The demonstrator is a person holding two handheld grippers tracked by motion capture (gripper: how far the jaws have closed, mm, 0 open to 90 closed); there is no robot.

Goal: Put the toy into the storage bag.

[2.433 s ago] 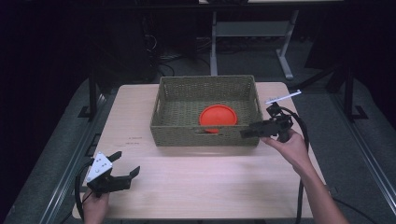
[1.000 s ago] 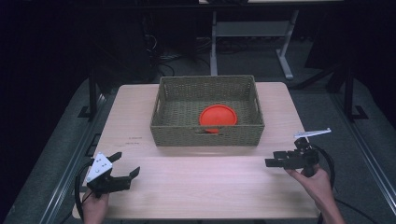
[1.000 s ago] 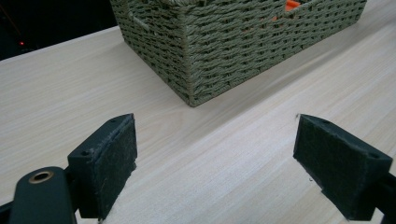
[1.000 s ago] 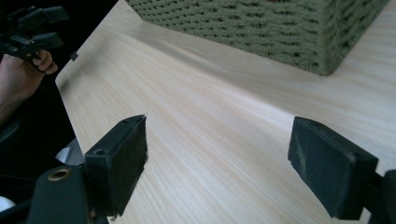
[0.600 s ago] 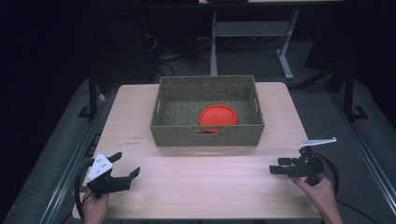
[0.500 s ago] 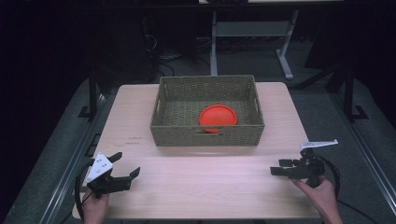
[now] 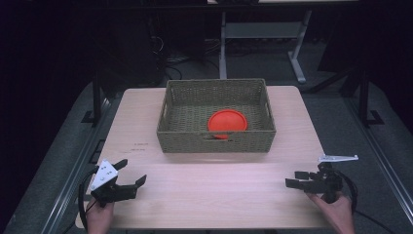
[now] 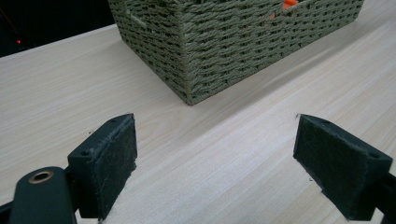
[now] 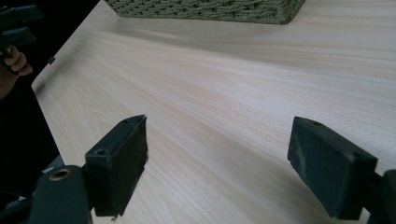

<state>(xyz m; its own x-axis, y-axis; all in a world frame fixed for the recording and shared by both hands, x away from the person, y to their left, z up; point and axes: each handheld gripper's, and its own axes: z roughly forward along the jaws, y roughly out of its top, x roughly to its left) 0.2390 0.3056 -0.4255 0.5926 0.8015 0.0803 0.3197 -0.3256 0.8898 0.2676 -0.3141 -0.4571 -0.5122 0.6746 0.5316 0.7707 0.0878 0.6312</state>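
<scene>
The left gripper is resting near the front left of the woven basket, its jaws standing wide with nothing between. The orange disc is lying inside the basket, toward its right. The right gripper is sitting well front right of the basket, jaws wide too.

Wicker basket at the desk's far middle, disc inside it right of centre, left tongs at the near left corner, right tongs at the near right
</scene>
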